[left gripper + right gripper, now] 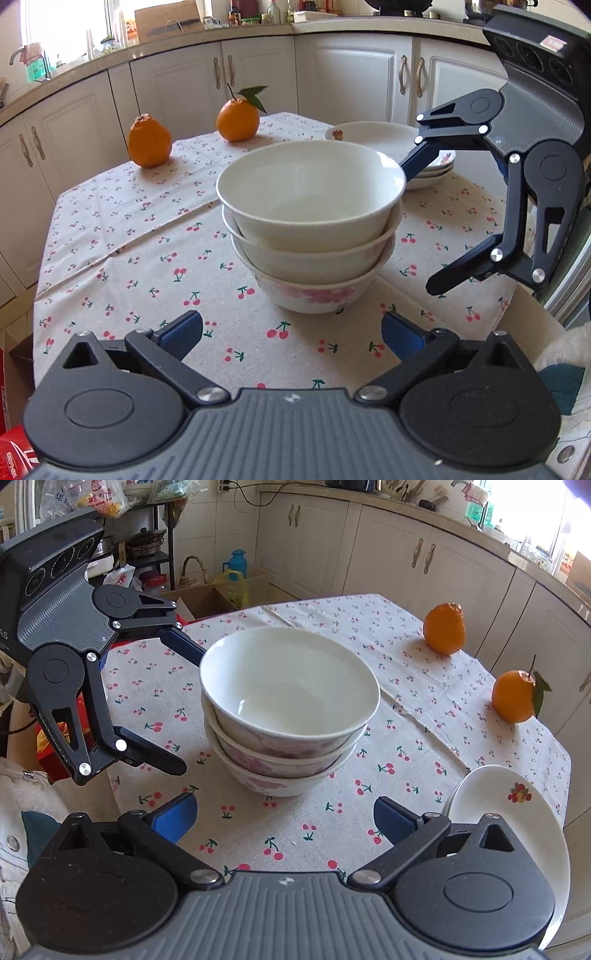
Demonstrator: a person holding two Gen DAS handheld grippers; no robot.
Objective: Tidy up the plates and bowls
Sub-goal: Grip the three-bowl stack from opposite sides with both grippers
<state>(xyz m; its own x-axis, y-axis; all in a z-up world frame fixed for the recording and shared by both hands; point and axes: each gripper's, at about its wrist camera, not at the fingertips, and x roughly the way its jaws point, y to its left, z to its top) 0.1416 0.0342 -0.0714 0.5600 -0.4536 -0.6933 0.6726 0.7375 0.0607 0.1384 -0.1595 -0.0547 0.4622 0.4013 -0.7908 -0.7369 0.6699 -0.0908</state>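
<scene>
Three white bowls with pink flowers are nested in a stack (310,225) in the middle of the table; the stack also shows in the right wrist view (288,716). A pile of white plates (388,138) sits behind the stack, and at the lower right in the right wrist view (509,812). My left gripper (291,334) is open and empty, just short of the stack. My right gripper (282,818) is open and empty, facing the stack from the other side. Each gripper shows in the other's view, the right (424,221) and the left (188,707), with jaws spread beside the bowls.
Two oranges (149,142) (237,120) stand on the cherry-print tablecloth (147,251) at the far side. White kitchen cabinets (258,77) curve around the table. Boxes and a basket (207,590) stand on the floor past the table's edge.
</scene>
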